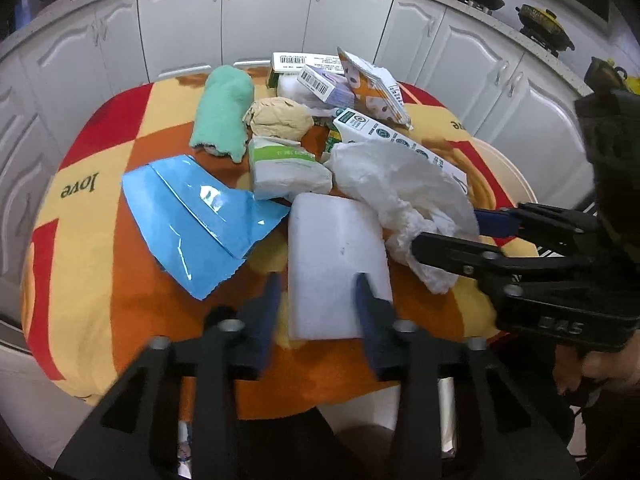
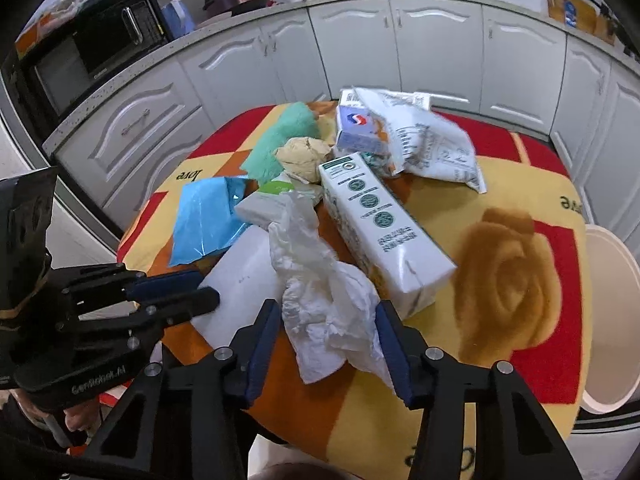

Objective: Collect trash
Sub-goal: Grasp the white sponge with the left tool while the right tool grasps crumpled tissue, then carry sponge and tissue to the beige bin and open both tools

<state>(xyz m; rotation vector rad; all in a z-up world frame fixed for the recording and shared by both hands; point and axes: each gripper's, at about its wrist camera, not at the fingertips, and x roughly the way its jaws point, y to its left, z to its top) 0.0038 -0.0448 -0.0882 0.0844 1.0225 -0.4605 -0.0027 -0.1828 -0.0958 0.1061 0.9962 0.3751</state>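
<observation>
Patterned tablecloth [image 2: 512,216]; crumpled white plastic bag [image 2: 324,296]

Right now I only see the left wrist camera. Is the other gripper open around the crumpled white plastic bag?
Observer: Yes. The right gripper is open, with the crumpled white plastic bag between its fingers.
Operator: Where could the trash go?
Observer: A white round container, open on top, stands beside the table's right edge.
Operator: What's over on the left?
Observer: A black microwave oven sits on the counter.
</observation>
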